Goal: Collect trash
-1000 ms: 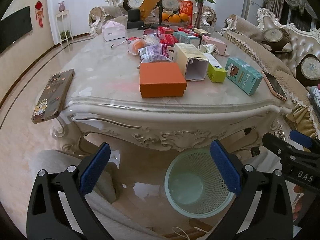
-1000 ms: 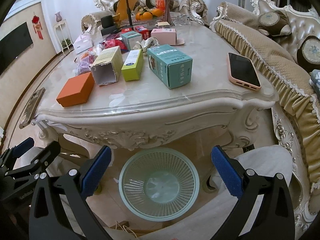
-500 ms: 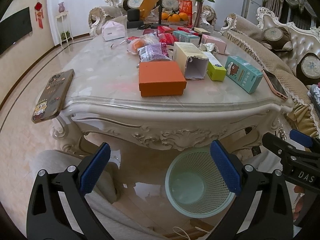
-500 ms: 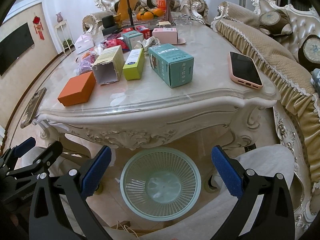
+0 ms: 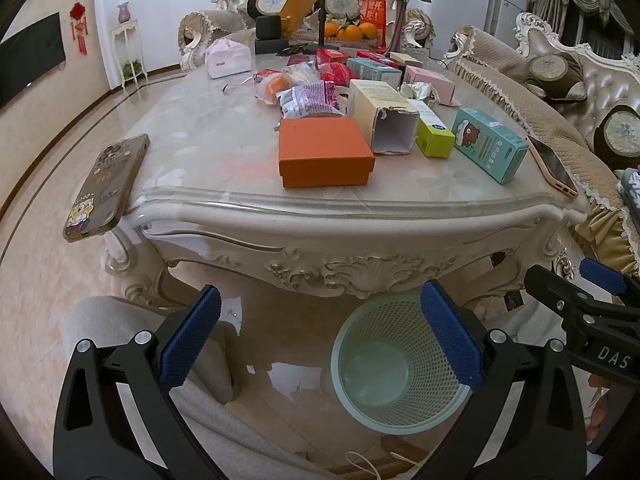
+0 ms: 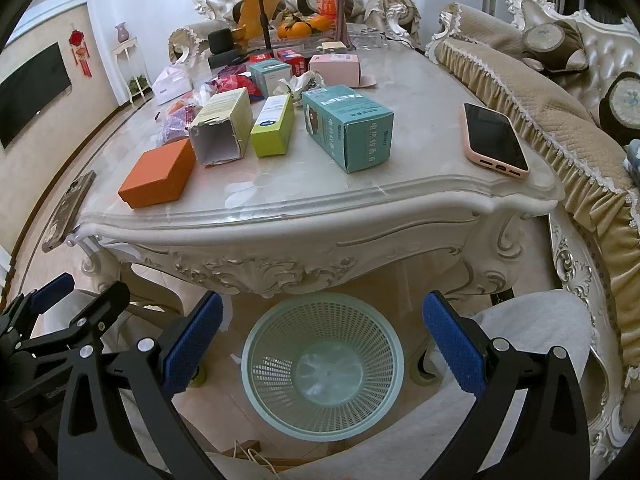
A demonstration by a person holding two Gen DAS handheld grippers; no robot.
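A pale green mesh waste basket (image 5: 394, 364) stands empty on the floor before the table; it also shows in the right wrist view (image 6: 322, 366). On the marble table (image 5: 224, 168) lie an orange box (image 5: 325, 151), a torn-open cream carton (image 5: 383, 116), a lime-green box (image 5: 432, 132), a teal box (image 5: 490, 148) and snack wrappers (image 5: 308, 96). My left gripper (image 5: 320, 336) is open and empty, low before the table edge. My right gripper (image 6: 322, 344) is open and empty above the basket.
A phone in a patterned case (image 5: 106, 186) overhangs the table's left corner. A pink-cased phone (image 6: 494, 140) lies near the right corner. More boxes, a tissue pack (image 5: 227, 58), a tripod and oranges (image 5: 348, 32) stand further back. Sofas flank the right side (image 6: 560, 120).
Both grippers have stayed open and almost still; the views have shifted only slightly toward the table.
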